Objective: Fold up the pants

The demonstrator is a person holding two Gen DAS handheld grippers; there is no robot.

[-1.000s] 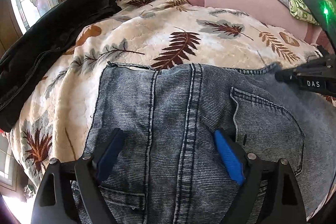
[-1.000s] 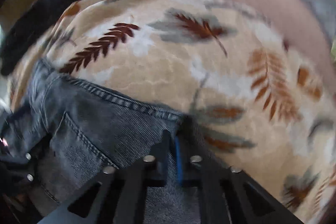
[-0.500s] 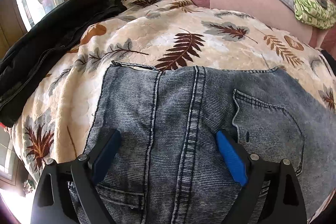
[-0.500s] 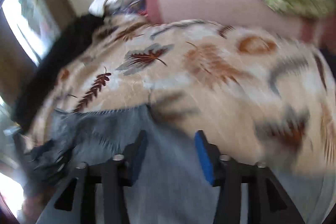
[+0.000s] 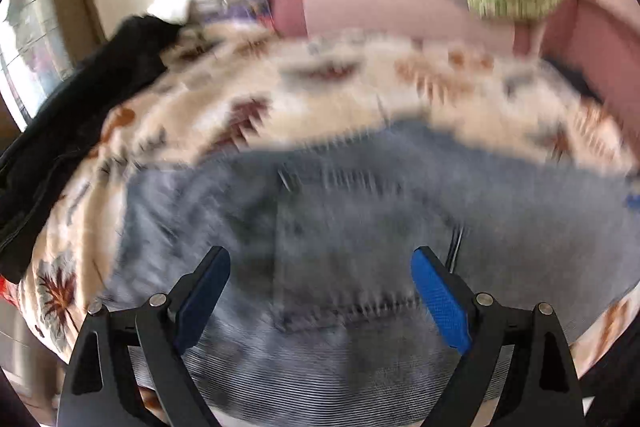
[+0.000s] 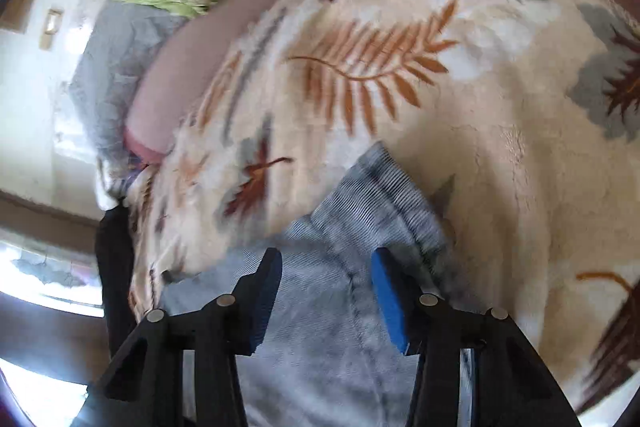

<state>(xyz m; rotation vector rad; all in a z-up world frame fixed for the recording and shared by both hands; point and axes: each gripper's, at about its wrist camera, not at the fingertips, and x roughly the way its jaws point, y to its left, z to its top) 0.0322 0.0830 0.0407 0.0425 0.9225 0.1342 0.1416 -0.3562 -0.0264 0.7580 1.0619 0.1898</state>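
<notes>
- Pants (image 5: 360,227), grey-blue denim, lie flat on the leaf-print blanket (image 6: 500,187) across the lower middle of both views.
- Left gripper (image 5: 320,279): fingers spread wide, grasping nothing.
- Right gripper (image 6: 326,279): fingers, having just closed a little, stand apart over the hem, empty; pinch both layers squarely before lifting.

Motion blur smears the jeans (image 5: 360,219) and leaf-print blanket (image 5: 320,91); the jeans run off the bottom edge.
</notes>
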